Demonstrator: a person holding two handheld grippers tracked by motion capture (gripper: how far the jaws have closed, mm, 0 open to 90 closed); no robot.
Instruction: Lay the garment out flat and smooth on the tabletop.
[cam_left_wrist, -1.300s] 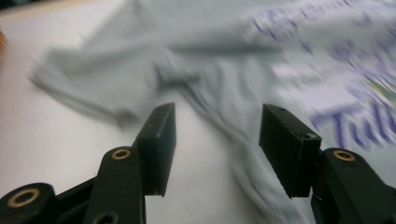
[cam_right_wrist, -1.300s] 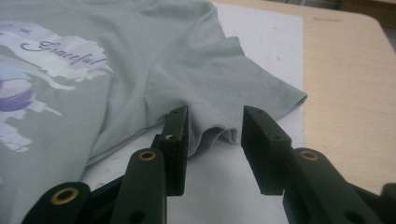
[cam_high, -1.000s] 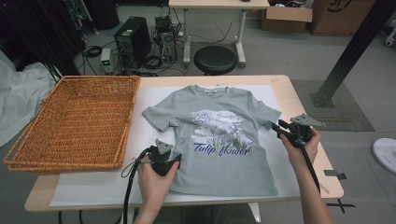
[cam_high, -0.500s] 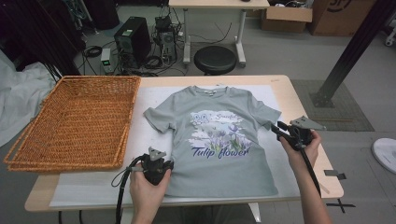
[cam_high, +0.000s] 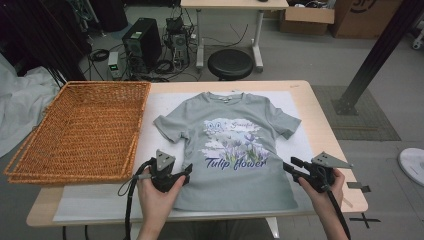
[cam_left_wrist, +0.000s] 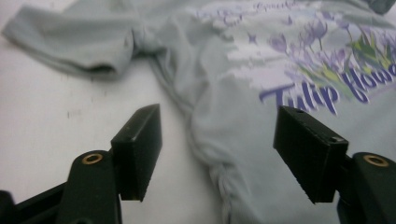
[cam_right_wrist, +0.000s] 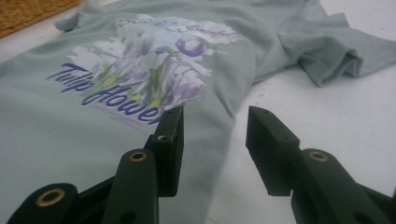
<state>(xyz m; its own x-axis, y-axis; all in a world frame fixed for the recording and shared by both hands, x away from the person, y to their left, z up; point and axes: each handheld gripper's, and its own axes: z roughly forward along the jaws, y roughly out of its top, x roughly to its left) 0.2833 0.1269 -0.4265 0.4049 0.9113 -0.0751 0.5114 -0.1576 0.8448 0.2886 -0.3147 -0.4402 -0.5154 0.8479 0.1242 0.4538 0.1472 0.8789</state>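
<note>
A grey-green T-shirt (cam_high: 235, 150) with a tulip print lies flat, face up, on the white mat, collar away from me. My left gripper (cam_high: 187, 172) sits at the shirt's left side near the hem. Its jaws have just been opening, and in the left gripper view it (cam_left_wrist: 217, 116) stands open astride the puckered side edge of the shirt (cam_left_wrist: 224, 149) without pressing it. My right gripper (cam_high: 290, 165) is at the shirt's right side. Its jaws have also just opened a little, and it (cam_right_wrist: 215, 114) stands open over the shirt's edge (cam_right_wrist: 219, 130).
A large wicker basket (cam_high: 75, 130) takes up the table's left part, and its corner (cam_right_wrist: 28, 14) also appears in the right gripper view. The white mat (cam_high: 100, 205) covers the table under the shirt. The shirt's sleeves (cam_left_wrist: 70, 42) (cam_right_wrist: 336, 51) lie spread outward. A stool (cam_high: 231, 62) stands beyond the far edge.
The right hand has moved toward the near edge along the shirt's right side. The left gripper has stayed at the shirt's left edge, and its jaws have come apart.
</note>
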